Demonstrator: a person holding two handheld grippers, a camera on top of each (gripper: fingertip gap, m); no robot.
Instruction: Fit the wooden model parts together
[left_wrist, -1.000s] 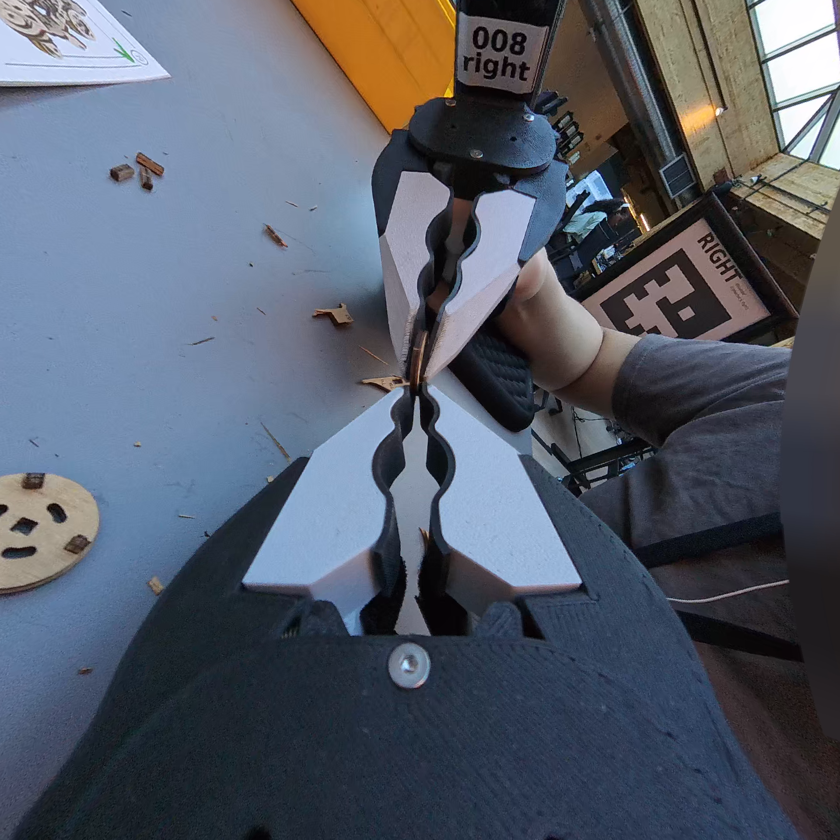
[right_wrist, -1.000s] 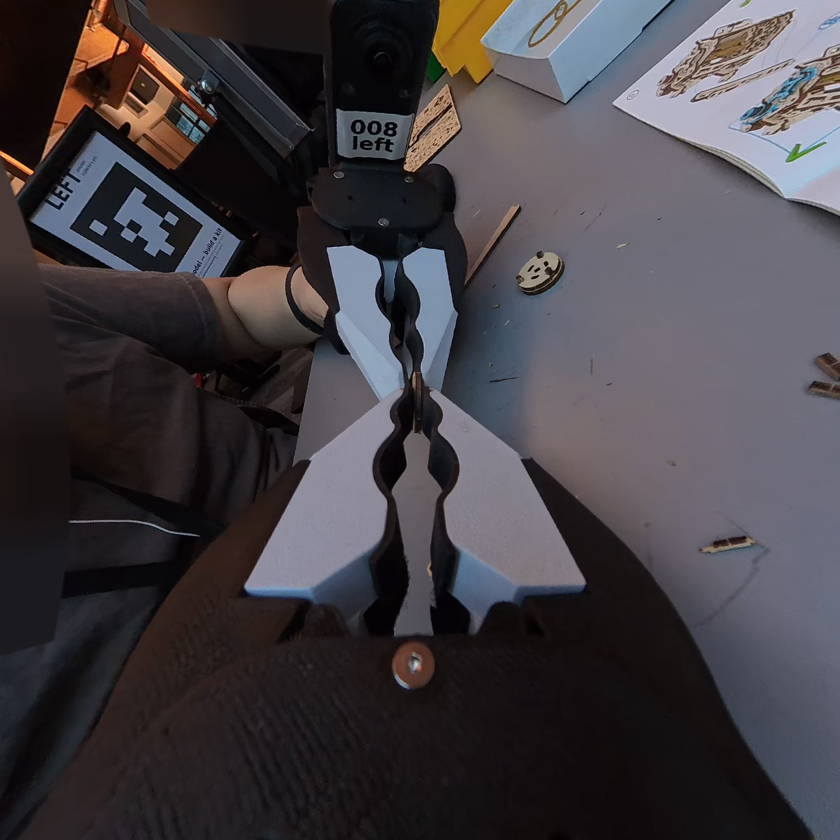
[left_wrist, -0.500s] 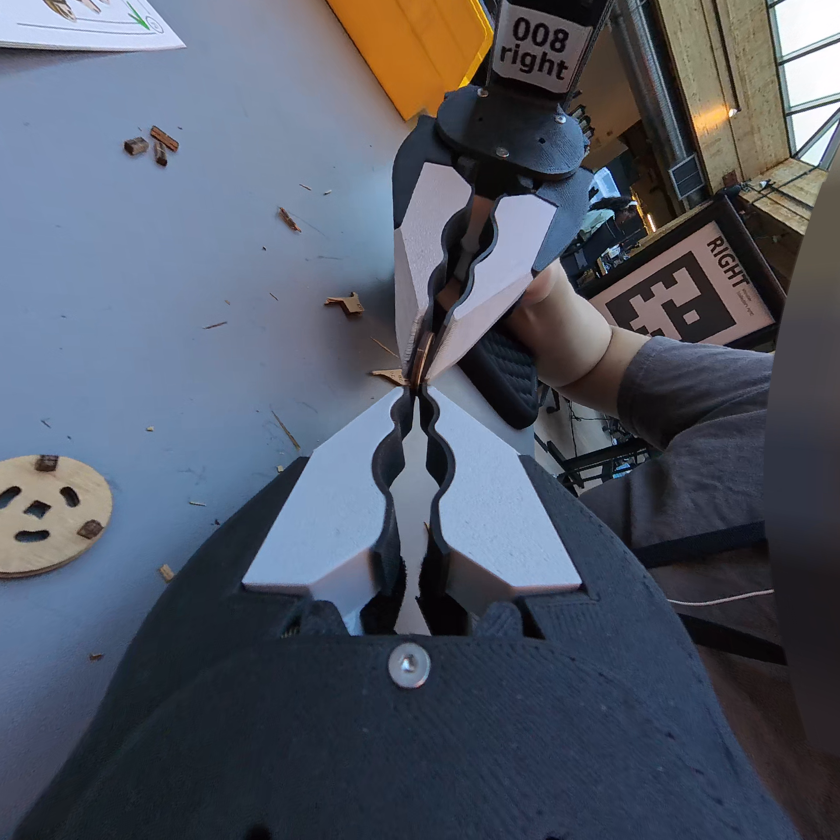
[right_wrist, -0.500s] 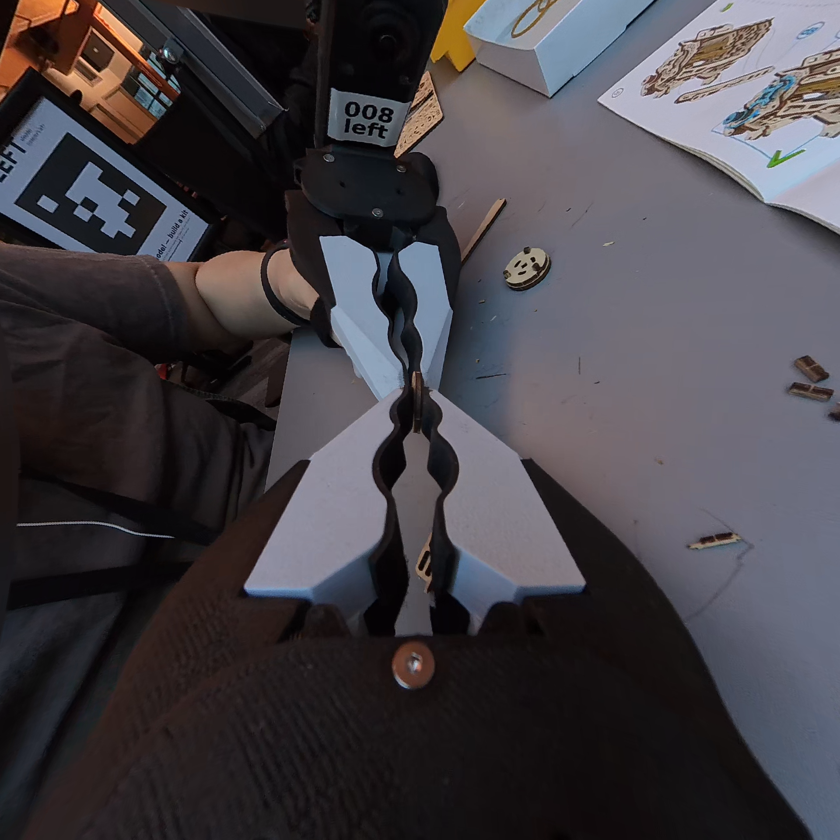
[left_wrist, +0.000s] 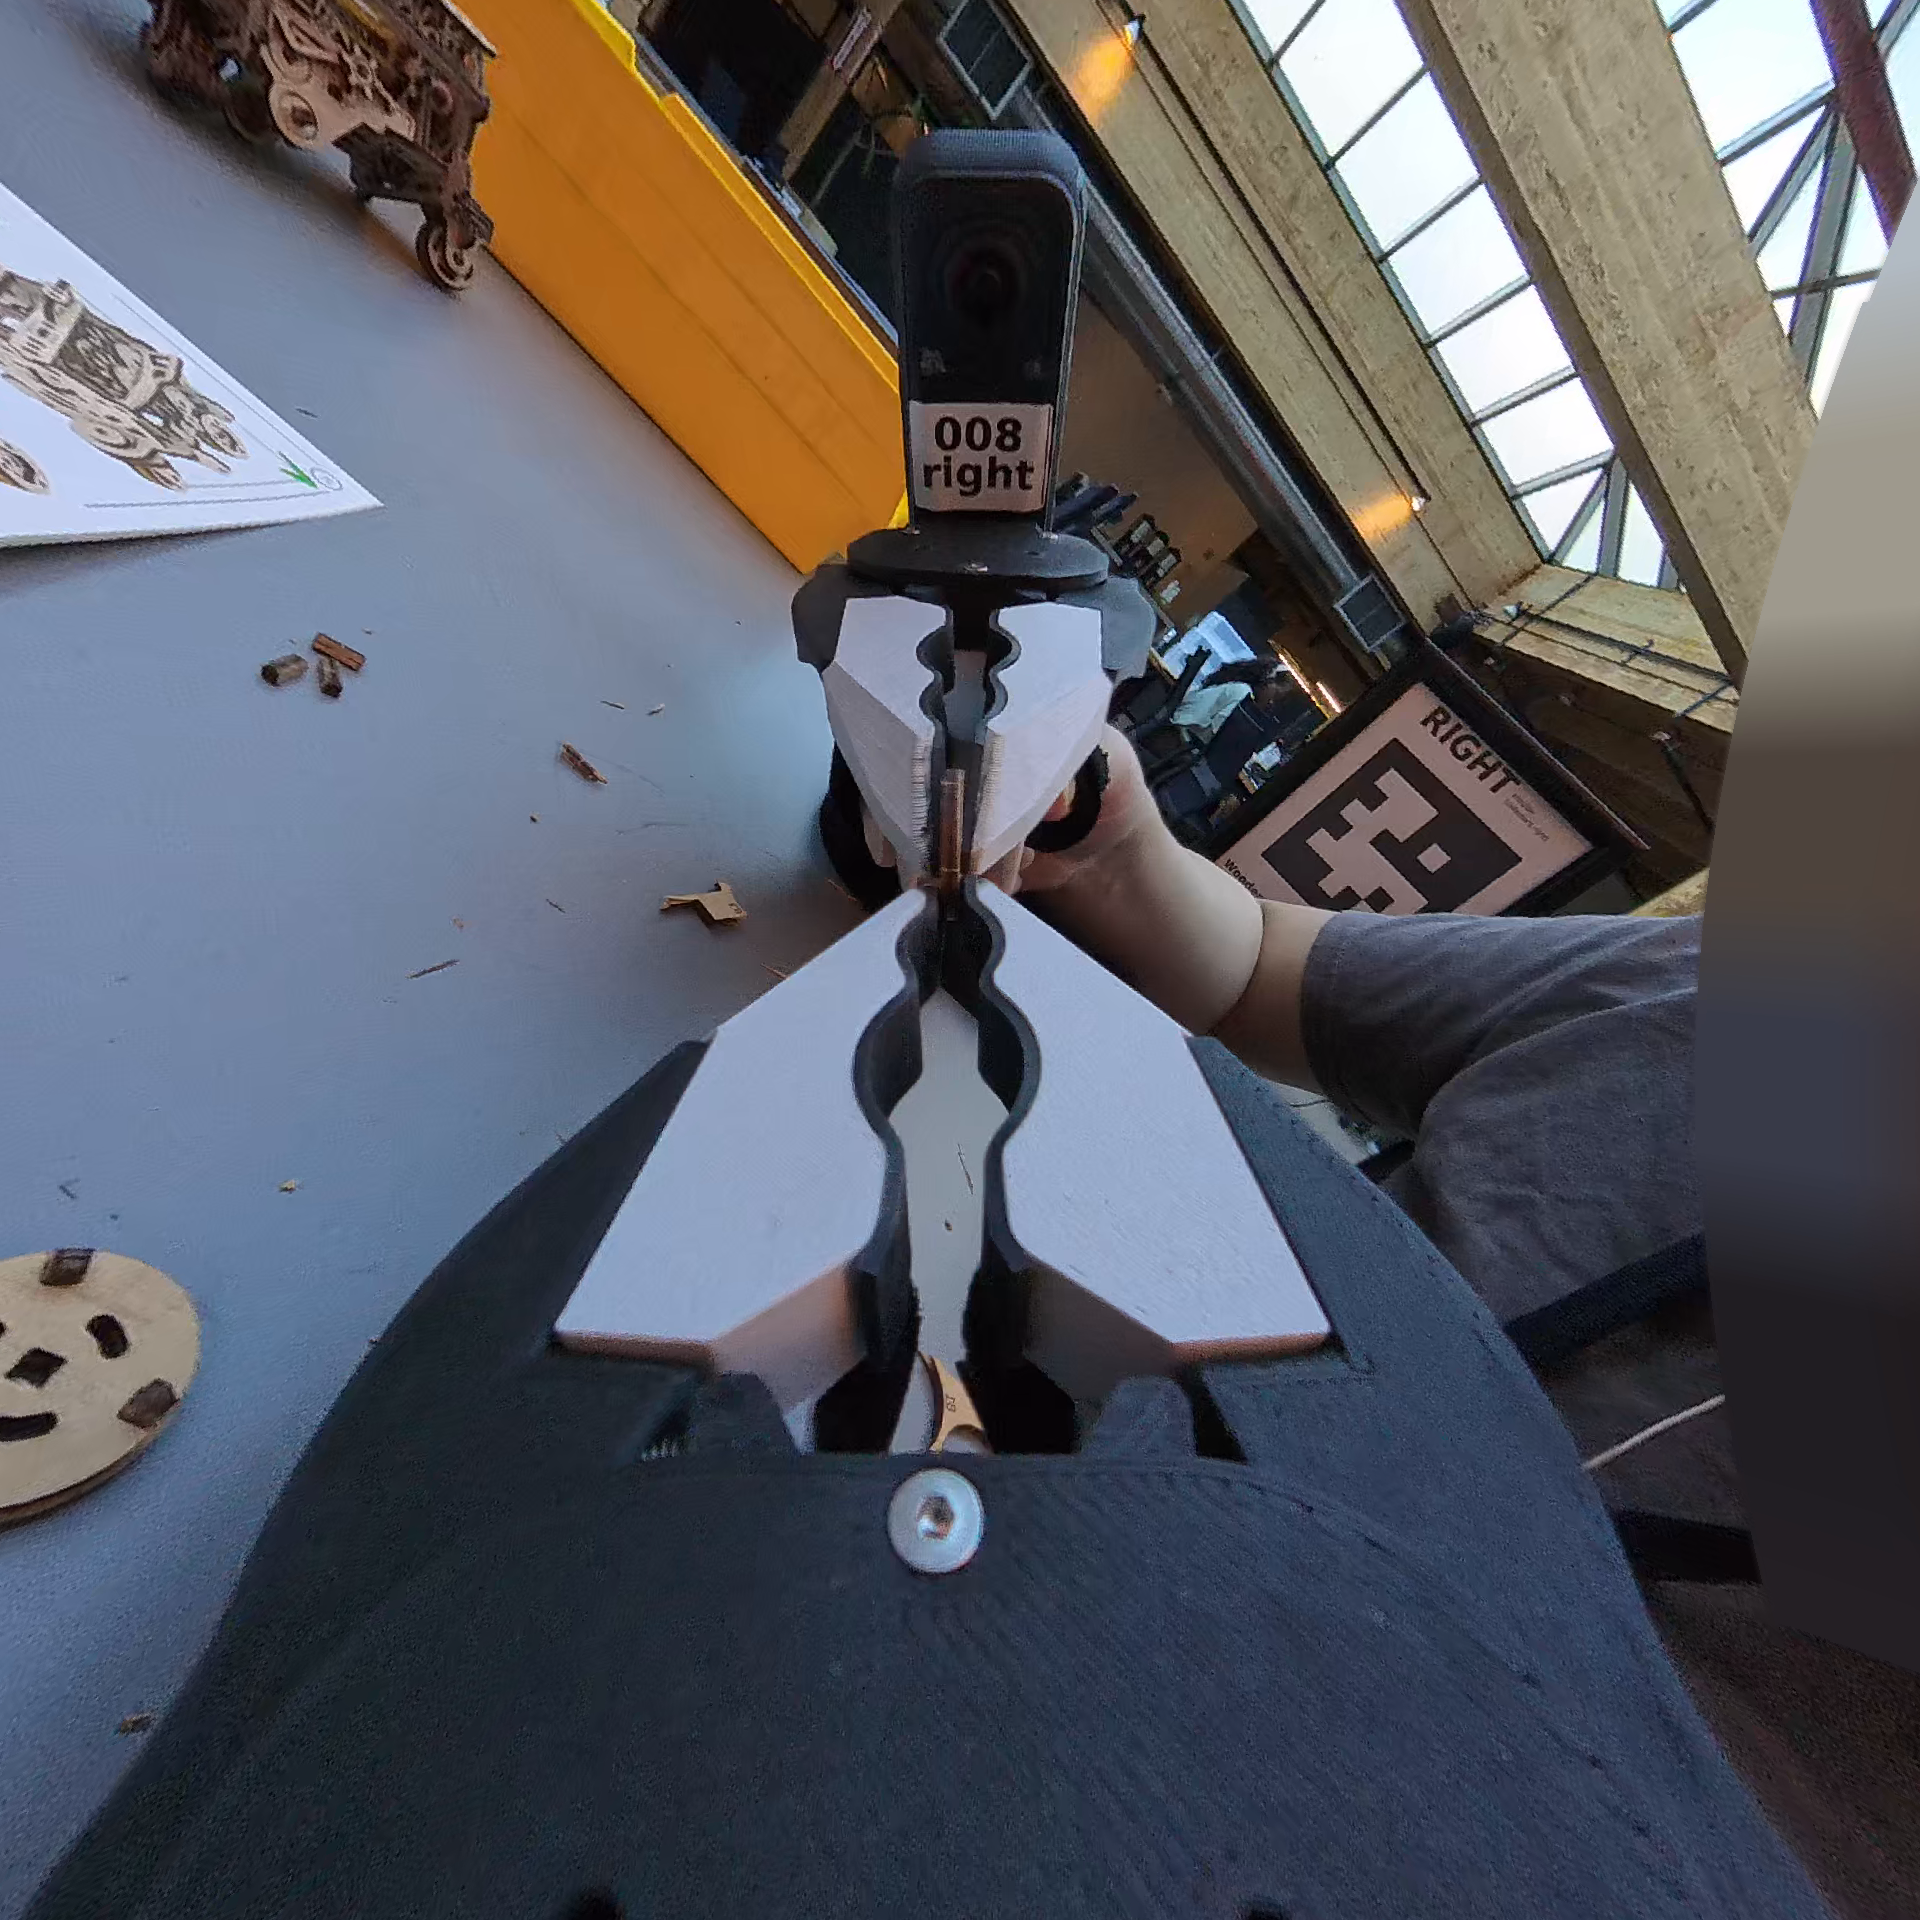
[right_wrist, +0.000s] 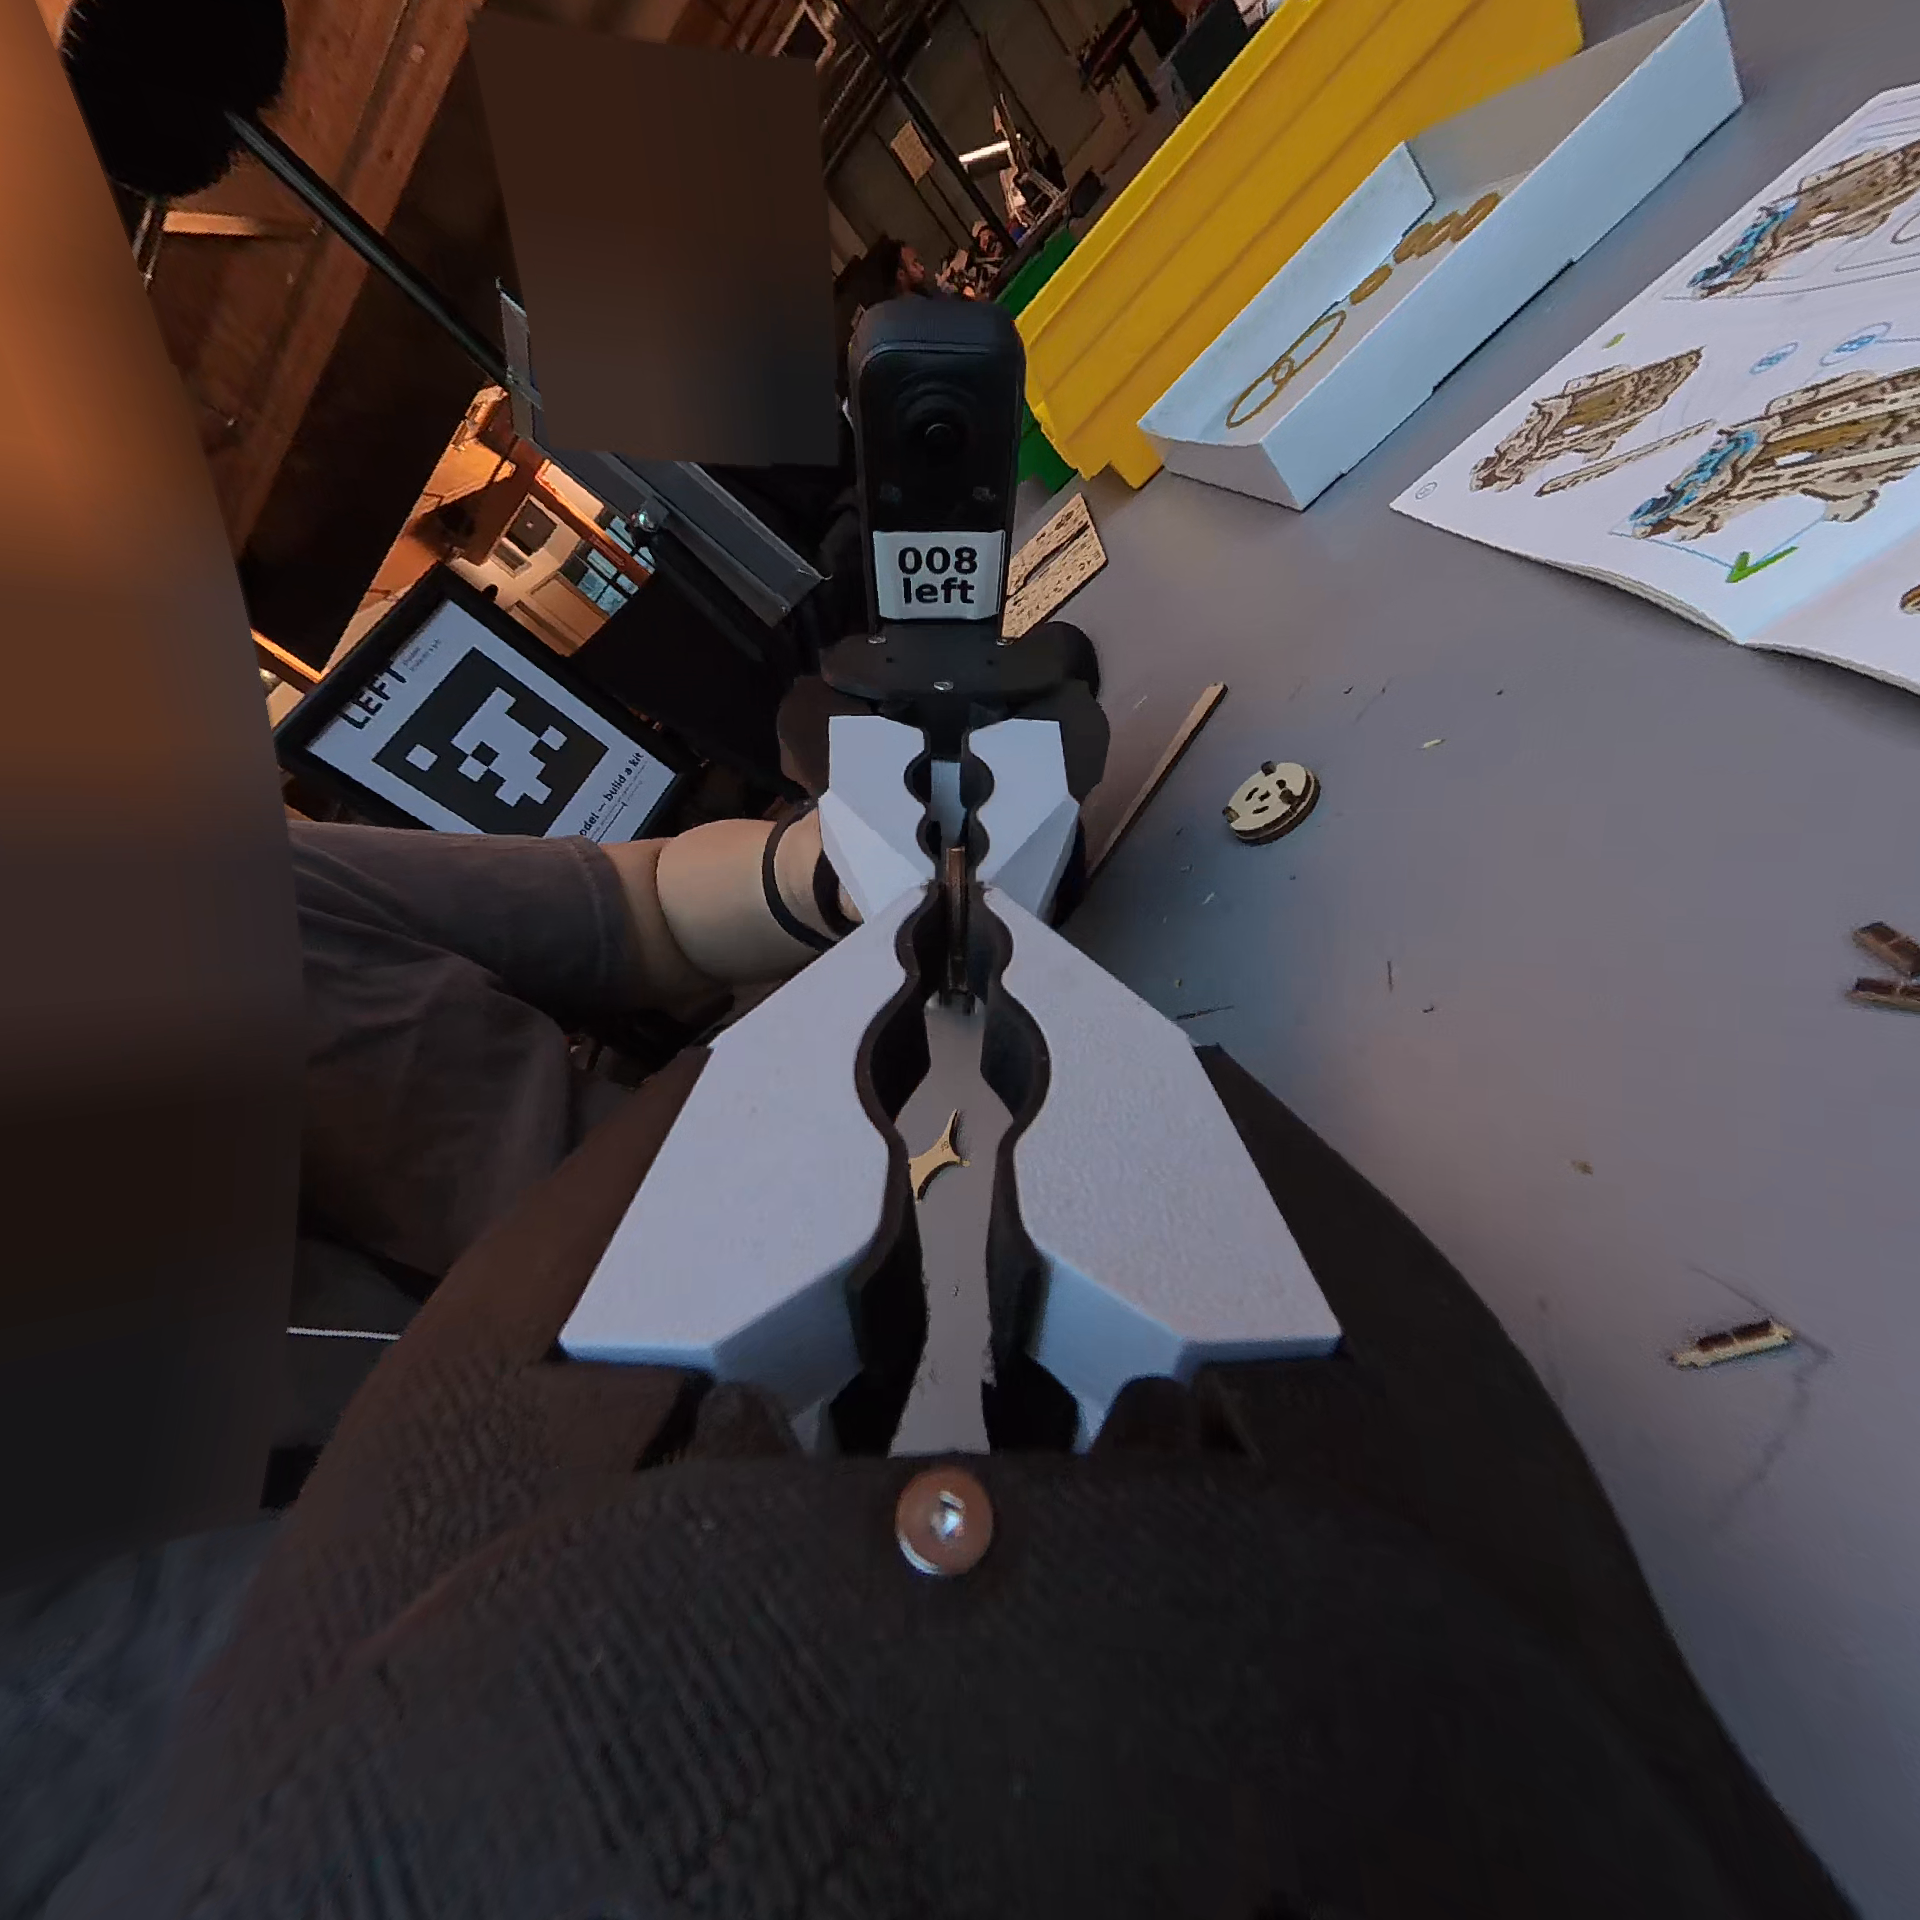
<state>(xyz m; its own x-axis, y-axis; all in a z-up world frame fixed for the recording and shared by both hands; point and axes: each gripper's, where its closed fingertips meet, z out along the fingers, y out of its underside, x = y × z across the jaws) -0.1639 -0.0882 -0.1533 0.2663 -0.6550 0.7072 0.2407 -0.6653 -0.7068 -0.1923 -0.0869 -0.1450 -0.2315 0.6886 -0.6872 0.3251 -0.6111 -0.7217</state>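
Observation:
My two grippers meet tip to tip above the grey table's near edge. A thin wooden part (left_wrist: 951, 831) stands edge-on between them. My right gripper (right_wrist: 951, 906) is shut on the wooden part (right_wrist: 954, 935), which reaches back between its fingers. My left gripper (left_wrist: 948, 896) is shut on the part's other end at its very tips. The right gripper (left_wrist: 951, 821) faces me in the left wrist view, and the left gripper (right_wrist: 951, 868) faces me in the right wrist view. I cannot tell whether the part is one piece or two pressed together.
A slotted wooden disc (left_wrist: 73, 1371) (right_wrist: 1270, 802) lies on the table (left_wrist: 416, 831). An instruction booklet (right_wrist: 1714, 468), white box (right_wrist: 1455, 260), yellow bin (left_wrist: 675, 260) and assembled wooden model (left_wrist: 322, 94) sit farther off. Small offcuts (left_wrist: 312, 660) (right_wrist: 1886, 966) and a star-shaped scrap (right_wrist: 938, 1153) are scattered about. Left and right tips are no more than a few centimetres apart. From either gripper's tips it is about 12 centimetres to the slotted wooden disc (left_wrist: 73, 1371). Look for it in the right wrist view (right_wrist: 1259, 807) too.
Both grippers stayed shut and tip to tip on the part. They have swung to face each other squarely, so each other's camera now shows, and the booklet and model came into view.

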